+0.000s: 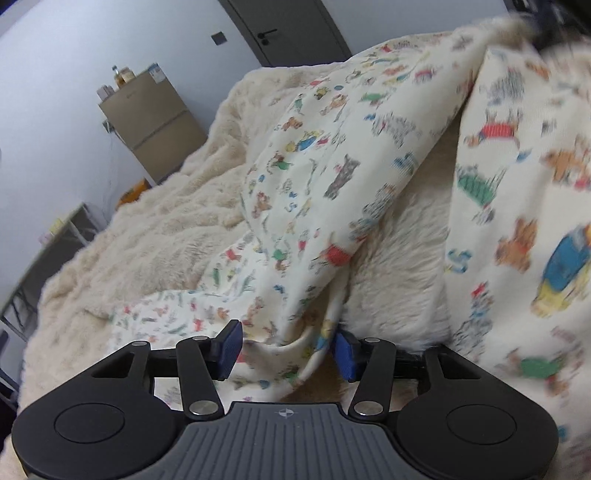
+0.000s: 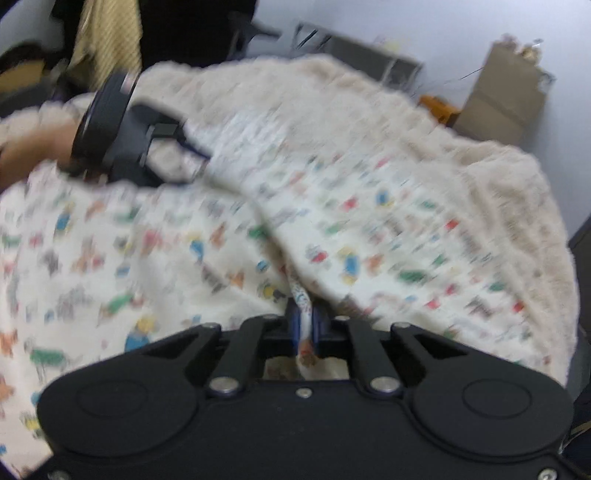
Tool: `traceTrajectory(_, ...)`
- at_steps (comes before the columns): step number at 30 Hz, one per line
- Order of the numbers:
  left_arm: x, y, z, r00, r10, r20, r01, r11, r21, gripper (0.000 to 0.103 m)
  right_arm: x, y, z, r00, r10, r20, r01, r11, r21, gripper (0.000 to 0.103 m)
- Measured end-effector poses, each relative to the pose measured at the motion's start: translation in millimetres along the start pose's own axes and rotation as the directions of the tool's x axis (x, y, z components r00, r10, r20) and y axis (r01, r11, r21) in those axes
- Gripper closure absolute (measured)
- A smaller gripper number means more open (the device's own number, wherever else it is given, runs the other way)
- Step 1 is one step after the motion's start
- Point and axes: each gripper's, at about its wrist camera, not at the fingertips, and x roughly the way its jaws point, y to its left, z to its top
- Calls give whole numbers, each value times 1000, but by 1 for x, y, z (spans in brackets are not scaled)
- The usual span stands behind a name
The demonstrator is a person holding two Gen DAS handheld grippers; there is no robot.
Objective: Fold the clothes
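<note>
A cream garment [image 1: 332, 155] printed with small coloured animals lies rumpled on a fluffy cream blanket [image 1: 155, 221]. My left gripper [image 1: 288, 350] is open, its blue pads [image 1: 231, 349] on either side of a fold of the garment's edge. In the right wrist view my right gripper [image 2: 304, 321] is shut on a thin bunched edge of the garment [image 2: 166, 251], which spreads out in front of it. The left gripper [image 2: 122, 129] shows at the upper left of that view, held by a hand. Both views are blurred.
A brown cabinet [image 1: 155, 118] with bottles on top stands against the wall past the bed. A grey door [image 1: 288, 29] is behind it. A metal rack [image 1: 55, 243] is at the bed's left side. A cardboard box [image 2: 502, 92] stands beyond the blanket [image 2: 480, 177].
</note>
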Motion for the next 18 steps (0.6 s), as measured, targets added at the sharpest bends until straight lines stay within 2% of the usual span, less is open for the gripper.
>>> traceTrajectory(1, 2, 1, -1, 1000, -1, -1, 1, 1000, 8, 66, -4, -2, 1, 1000, 3, 15, -3, 1000, 8, 100)
traceTrajectory(2, 3, 2, -3, 1000, -5, -3, 5, 1000, 18, 84, -15, -6, 3, 999, 10, 43, -11, 1000, 13, 100)
traceTrajectory(3, 5, 3, -3, 1000, -2, -5, 2, 1000, 27, 92, -25, -9, 5, 997, 17, 72, -19, 1000, 19, 100)
traceTrajectory(4, 3, 3, -4, 1000, 10, 1, -10, 999, 35, 95, -31, -11, 5, 996, 20, 87, -22, 1000, 21, 100)
traceTrajectory(8, -13, 9, -3, 997, 57, 54, -59, 997, 46, 97, -49, -16, 3, 991, 33, 133, -37, 999, 25, 100)
traceTrajectory(11, -30, 26, 0, 990, 90, 104, -89, 996, -17, 98, -54, -16, 1, 989, 61, 133, -62, 998, 3, 100)
traceTrajectory(16, -51, 57, 4, 985, 74, 154, -50, 987, -155, 98, -43, -8, -11, 993, 122, 1, -122, 989, -84, 99)
traceTrajectory(18, -54, 62, 4, 985, 64, 159, -37, 985, -169, 98, -39, -1, -16, 990, 132, -51, -138, 982, -129, 97)
